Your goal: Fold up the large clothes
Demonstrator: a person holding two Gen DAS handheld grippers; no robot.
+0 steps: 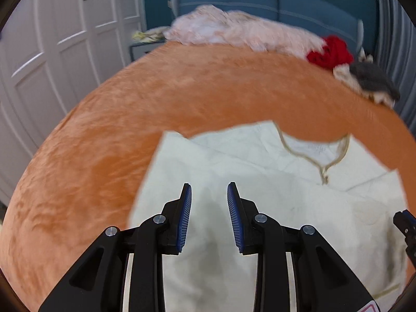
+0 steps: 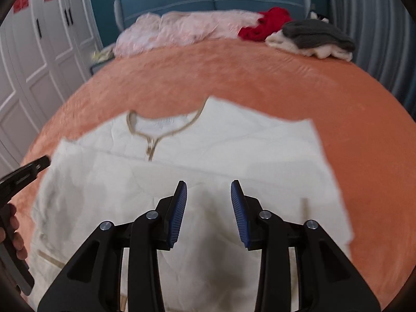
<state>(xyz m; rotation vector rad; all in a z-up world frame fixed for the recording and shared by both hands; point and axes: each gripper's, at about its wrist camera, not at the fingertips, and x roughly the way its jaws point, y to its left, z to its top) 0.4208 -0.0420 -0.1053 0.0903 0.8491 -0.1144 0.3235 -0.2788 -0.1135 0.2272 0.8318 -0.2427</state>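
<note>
I see a big cream shirt [image 2: 208, 156] lying on the orange bed cover [image 2: 260, 72]. Its neck hole, with a tan trim, points to the far side, toward the blue headboard [image 2: 213, 2]. The bottom part of the shirt lies near me, under both of my tools. So the shirt runs long from near to far, and it looks like a flap is already laid over the lower part.

My left gripper [image 1: 209, 195] hangs over the left side of the shirt [image 1: 234, 182]. Its two blue pads are spread apart and nothing is between them. My right gripper [image 2: 208, 192] hangs over the right side of the shirt. It is spread wide too, and it holds nothing.

The pictures are a bit blurry, so I cannot tell if the tips touch the cloth.

I think the next move is to pinch the near edge with both tools and carry it far, up toward the neck. Each tool is about as close to its own side, so both can work together.

Far away by the headboard sit a pink fluffy pile [image 2: 182, 31], a red cloth [image 2: 267, 23] and a grey and white heap [image 2: 314, 39]. They are well apart from the shirt.
</note>
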